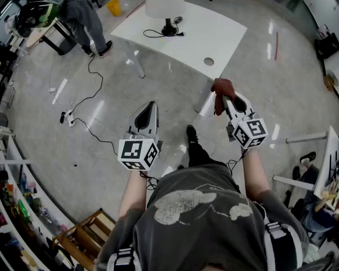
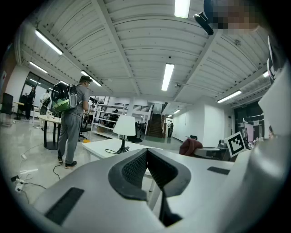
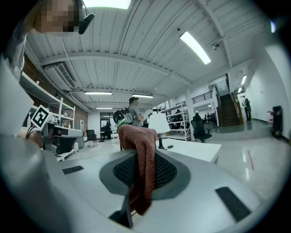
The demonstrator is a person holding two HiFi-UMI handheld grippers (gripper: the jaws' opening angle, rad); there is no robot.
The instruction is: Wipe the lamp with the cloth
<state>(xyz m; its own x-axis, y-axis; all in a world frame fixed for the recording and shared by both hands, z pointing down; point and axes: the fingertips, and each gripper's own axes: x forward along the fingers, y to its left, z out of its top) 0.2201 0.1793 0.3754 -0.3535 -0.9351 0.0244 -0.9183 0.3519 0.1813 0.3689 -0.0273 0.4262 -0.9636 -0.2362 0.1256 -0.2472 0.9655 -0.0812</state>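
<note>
A white-shaded lamp (image 1: 165, 11) on a black stem stands at the far side of a white table (image 1: 212, 37); it also shows in the left gripper view as the lamp (image 2: 124, 129) and in the right gripper view as the lamp (image 3: 159, 126). My right gripper (image 1: 224, 98) is shut on a reddish-brown cloth (image 1: 221, 92), which drapes over its jaws, the cloth (image 3: 142, 164) hanging down. It hovers near the table's front edge. My left gripper (image 1: 148, 110) is shut with nothing in it, held level over the floor, short of the table.
A black cord (image 1: 153, 34) runs from the lamp base across the table. A person with a green backpack (image 1: 85, 21) stands at the back left. Cables and a power strip (image 1: 68, 117) lie on the floor at left. Shelves (image 1: 21, 211) line the left side.
</note>
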